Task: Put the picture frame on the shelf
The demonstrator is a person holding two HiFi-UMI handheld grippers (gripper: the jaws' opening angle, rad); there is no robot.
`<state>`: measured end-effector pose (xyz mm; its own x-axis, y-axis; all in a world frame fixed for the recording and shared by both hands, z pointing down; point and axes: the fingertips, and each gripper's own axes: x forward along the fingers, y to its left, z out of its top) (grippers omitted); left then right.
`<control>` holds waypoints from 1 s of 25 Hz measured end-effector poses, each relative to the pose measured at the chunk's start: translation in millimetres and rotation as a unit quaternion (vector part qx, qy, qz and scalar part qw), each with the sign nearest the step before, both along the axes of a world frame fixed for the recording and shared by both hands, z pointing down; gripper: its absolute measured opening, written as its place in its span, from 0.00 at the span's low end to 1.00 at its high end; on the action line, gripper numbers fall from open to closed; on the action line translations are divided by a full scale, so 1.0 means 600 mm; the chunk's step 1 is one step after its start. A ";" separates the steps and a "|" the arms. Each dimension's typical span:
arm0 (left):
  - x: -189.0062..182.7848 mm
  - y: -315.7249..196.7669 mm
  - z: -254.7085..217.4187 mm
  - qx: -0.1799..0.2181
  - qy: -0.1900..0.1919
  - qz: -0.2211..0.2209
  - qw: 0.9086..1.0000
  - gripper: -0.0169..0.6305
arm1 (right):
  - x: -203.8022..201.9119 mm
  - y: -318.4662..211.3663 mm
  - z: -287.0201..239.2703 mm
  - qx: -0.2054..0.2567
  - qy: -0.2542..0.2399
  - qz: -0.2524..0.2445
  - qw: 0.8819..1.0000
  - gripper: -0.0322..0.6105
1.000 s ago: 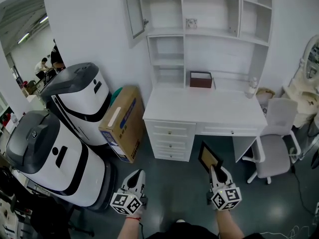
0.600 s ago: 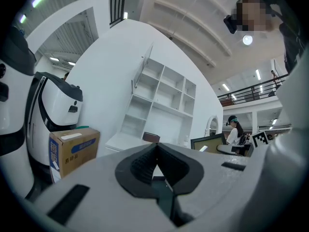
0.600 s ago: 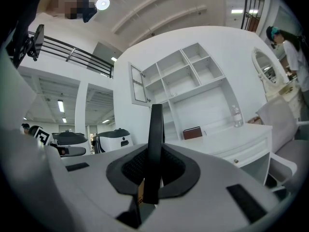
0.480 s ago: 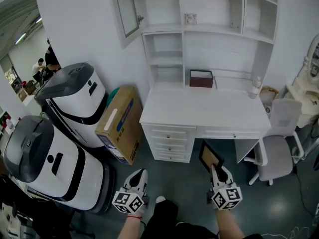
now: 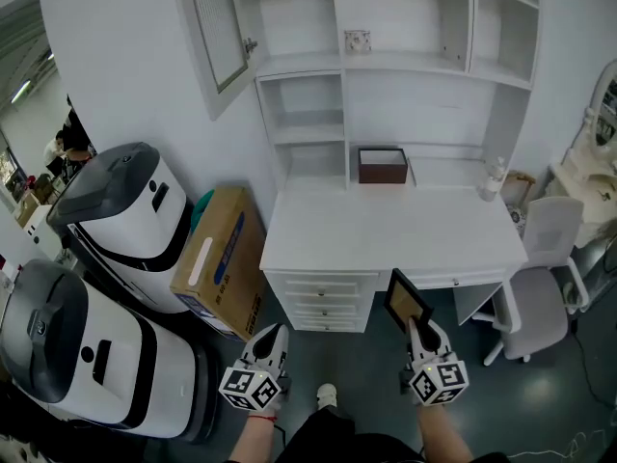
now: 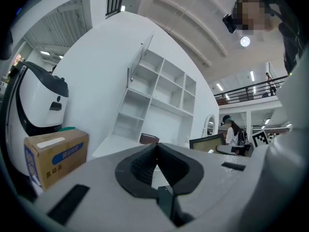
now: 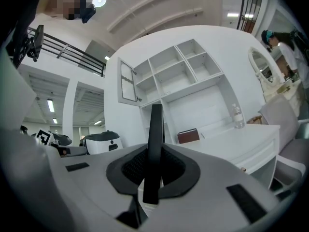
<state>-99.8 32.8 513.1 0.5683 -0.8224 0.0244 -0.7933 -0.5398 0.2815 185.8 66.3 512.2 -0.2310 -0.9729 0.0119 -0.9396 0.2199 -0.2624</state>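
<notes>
**While standing off: load clamped, goal ahead**

Far, against the wall: white shelf unit (image 5: pixel 405 64) over a white desk (image 5: pixel 386 234), open cubbies facing near. Judged the goal; most cubbies bare, so room to choose.

Left of the desk: two big white machines (image 5: pixel 125 210) (image 5: pixel 67 345), then a cardboard box (image 5: pixel 214 258) leaning between them and the drawers. Off the straight route, by the look of it.

Right of the desk: grey chair (image 5: pixel 540 297), standing off to the right of the kneehole.

Upper left of the unit: glass door (image 5: pixel 214 27) swung open, jutting toward near. Worth minding if aiming for that corner.

On the desk top, far side: brown box (image 5: pixel 383 165) below the lower middle shelf. Blocks that spot only.

Next down, the picture frame (image 5: pixel 407 302): gripped by its near edge in the right gripper (image 5: pixel 418 334), rising up and forward from the jaws. Seen edge-on in the right gripper view (image 7: pixel 154 129), jaws closed tight on both faces. Held by the bottom, presumably, so as to go down upright and be let go without tipping. Well apart from the shelf, with the whole desk depth between.

At near left, the left gripper (image 5: pixel 273 336): jaws closed together on nothing, carried low, idle.

Small stuff: clear bottle (image 5: pixel 493 177) at the desk's far right; small square item (image 5: pixel 358 41) on the upper middle shelf.
</notes>
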 end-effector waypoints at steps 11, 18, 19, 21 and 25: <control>-0.015 -0.195 0.001 -0.009 0.004 0.030 0.999 0.03 | -0.026 -0.170 -0.007 -0.011 0.008 0.023 1.000 0.11; -0.035 -0.298 0.010 -0.010 0.003 0.041 0.999 0.03 | -0.055 -0.267 -0.003 -0.014 0.011 0.027 0.999 0.11; -0.038 -0.310 0.012 -0.010 0.004 0.043 0.999 0.03 | -0.060 -0.279 -0.001 -0.015 0.012 0.026 0.999 0.11; -0.043 -0.332 0.017 -0.012 0.005 0.047 0.999 0.03 | -0.068 -0.302 0.002 -0.017 0.015 0.025 0.999 0.11; -0.051 -0.368 0.027 -0.015 0.002 0.054 0.998 0.03 | -0.079 -0.342 0.006 -0.019 0.018 0.026 0.999 0.11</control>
